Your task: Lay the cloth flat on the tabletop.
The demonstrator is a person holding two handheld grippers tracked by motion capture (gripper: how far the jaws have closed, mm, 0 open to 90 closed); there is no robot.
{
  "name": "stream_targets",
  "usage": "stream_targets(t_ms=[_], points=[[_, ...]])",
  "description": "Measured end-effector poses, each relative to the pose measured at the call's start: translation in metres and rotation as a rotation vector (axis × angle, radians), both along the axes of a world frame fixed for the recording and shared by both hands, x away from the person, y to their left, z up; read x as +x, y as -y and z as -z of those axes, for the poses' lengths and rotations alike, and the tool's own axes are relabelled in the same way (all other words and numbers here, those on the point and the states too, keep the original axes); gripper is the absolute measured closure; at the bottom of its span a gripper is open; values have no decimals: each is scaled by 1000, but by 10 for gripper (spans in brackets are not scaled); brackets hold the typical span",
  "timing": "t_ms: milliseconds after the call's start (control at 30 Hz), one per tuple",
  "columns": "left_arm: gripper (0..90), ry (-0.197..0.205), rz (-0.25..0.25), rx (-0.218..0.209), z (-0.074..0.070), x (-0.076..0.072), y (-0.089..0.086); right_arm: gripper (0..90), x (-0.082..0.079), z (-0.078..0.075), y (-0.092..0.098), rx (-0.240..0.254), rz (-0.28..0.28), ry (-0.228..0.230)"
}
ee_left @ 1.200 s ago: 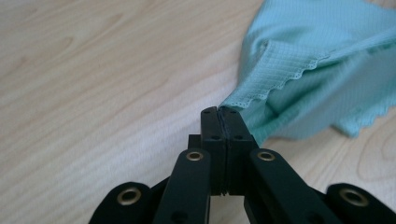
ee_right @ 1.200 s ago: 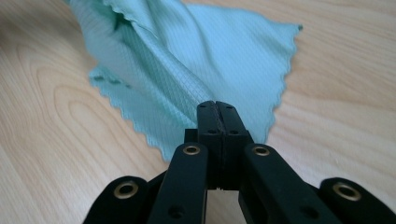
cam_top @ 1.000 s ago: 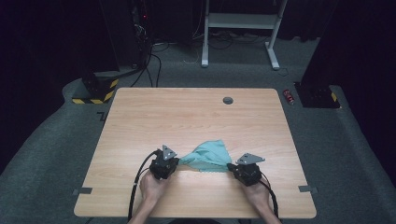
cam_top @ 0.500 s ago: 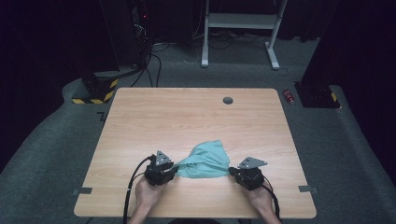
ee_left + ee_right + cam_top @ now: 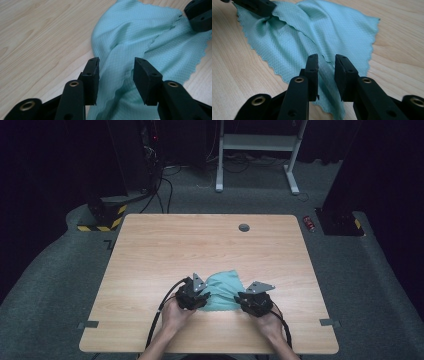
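release step: we have both grippers' jaws just opening, left gripper (image 5: pixel 115 75) and right gripper (image 5: pixel 326 76) spread over the cloth (image 5: pixel 223 289), nothing pinched. next we back off clear.

Counted on 1 wooden table (image 5: pixel 150 250): 1 teal cloth (image 5: pixel 225 287); 2 grippers, i.e. left gripper (image 5: pixel 196 298) & right gripper (image 5: pixel 250 301), w/ 2 black jaws each; 2 hands seen; 1 round grommet (image 5: pixel 244 227) noted; 1 red can (image 5: pixel 310 223) on floor.
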State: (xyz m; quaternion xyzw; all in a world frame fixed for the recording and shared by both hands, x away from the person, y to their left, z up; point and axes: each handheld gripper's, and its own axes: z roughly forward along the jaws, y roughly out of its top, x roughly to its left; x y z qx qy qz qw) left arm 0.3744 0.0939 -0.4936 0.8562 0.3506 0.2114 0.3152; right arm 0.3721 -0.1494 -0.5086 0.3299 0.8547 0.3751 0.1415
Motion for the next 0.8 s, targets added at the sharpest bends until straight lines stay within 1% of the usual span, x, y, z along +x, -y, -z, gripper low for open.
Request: stream_targets(t_ms=[33,67,100,133,200,267,300,333,367,400,467,533,600,667,700,733,767,800], points=[[576,-7,-7,1,2,2,2,747,2,2,-3,1,-3,-10],[576,-12,-12,1,4,4,3,747,2,2,-3,1,-3,-10],[589,-17,-17,0,5,6,3,779,5,3,-5,-6,-6,-19],[589,-23,-21,-4,6,7,3,779,5,3,-5,-6,-6,-19],[630,-24,-13,4,7,9,2,834,6,4,-6,-10,-15,-26],[708,-35,-10,9,8,10,1,887,7,4,-6,-13,-18,-28],[799,-43,-7,4,8,11,1,892,7,4,-6,-11,-20,-28],[848,-52,-3,2,9,11,0,899,6,4,-6,-10,-27,-24],[848,-51,-2,5,8,11,-1,899,6,4,-6,-10,-27,-24],[869,-49,-3,7,8,11,-1,900,6,4,-6,-8,-28,-23],[879,-47,-14,5,6,11,-3,900,6,3,-5,-4,-27,-19],[882,-43,-33,-11,3,11,-7,900,5,1,-3,-2,-23,-12],[883,-43,-58,-35,0,12,-15,900,3,-2,1,-9,-11,12],[884,-65,-96,-80,-2,13,-25,900,3,-4,7,-10,8,22],[884,-72,-114,-84,-3,14,-30,900,3,-4,7,-10,8,22],[884,-75,-129,-79,-3,13,-35,900,3,-4,11,-11,19,24],[884,-87,-134,-84,-2,13,-40,900,3,-4,15,-12,27,23],[883,-104,-134,-109,0,12,-45,900,3,-4,19,-2,30,16]])
